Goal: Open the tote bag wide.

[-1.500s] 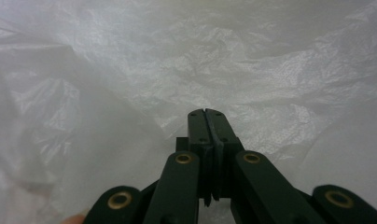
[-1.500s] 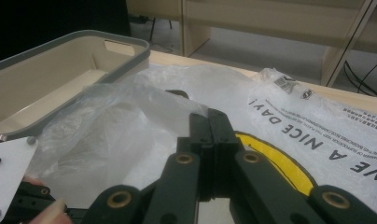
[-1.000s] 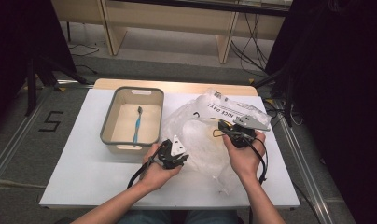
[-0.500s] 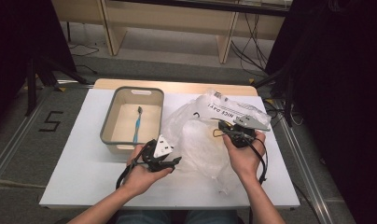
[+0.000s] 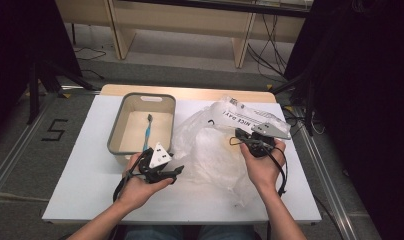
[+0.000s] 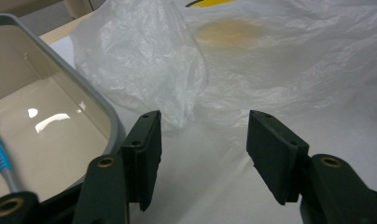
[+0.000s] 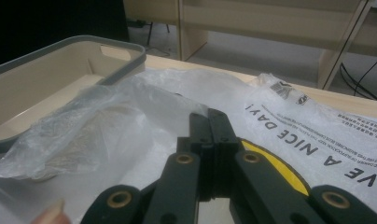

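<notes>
Nearest me, my left tool (image 5: 176, 171) hangs over the white table (image 5: 80, 190), jaws spread and just widened, nothing between them. Its own view shows the clear plastic bag (image 6: 144, 60) just ahead and the grey bin (image 6: 91, 100) at left, a blue toothbrush (image 6: 0, 158) inside. My right tool (image 5: 238, 134) is pressed together, pinching the bag where its own view shows printed lettering. Beyond the table: grey floor, wooden furniture legs.

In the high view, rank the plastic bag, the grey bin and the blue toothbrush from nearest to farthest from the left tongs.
From the left tongs:
1. Plastic bag: its crumpled edge lies just right of the tips.
2. Grey bin: its near wall sits just behind the hand.
3. Blue toothbrush: lies inside the bin, farther back.
</notes>
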A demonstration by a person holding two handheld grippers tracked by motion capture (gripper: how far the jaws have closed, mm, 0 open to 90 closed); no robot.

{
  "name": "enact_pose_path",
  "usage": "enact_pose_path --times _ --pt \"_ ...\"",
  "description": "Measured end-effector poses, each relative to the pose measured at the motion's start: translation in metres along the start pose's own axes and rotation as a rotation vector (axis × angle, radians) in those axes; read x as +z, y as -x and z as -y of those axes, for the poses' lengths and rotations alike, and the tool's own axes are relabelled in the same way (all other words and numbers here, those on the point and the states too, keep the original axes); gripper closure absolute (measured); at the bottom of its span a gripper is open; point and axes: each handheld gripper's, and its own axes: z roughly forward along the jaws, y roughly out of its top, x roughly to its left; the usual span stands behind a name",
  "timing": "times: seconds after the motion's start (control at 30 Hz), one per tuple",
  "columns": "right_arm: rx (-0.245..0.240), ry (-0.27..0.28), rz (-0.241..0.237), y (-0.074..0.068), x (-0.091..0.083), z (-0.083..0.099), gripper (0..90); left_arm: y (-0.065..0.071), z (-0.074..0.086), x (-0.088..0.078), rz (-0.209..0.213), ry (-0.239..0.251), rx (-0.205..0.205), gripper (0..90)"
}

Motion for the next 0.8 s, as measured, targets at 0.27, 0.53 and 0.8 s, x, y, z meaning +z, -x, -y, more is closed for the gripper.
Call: enact_pose_path --times 0.27,0.53,0.8 --pt "-0.002 -0.001 0.0 0.0 0.0 0.0 90.0 -0.011 0.004 -0.005 -0.025 -0.005 -0.023 39.8" --pt "-0.001 -0.006 0.001 0.0 0.001 0.001 90.0 -0.024 0.006 -0.012 -0.036 0.001 -0.063 38.0" --pt "0.002 -0.004 0.0 -0.001 0.001 0.0 90.0 -0.028 0.003 -0.019 -0.033 0.004 -0.101 36.5"
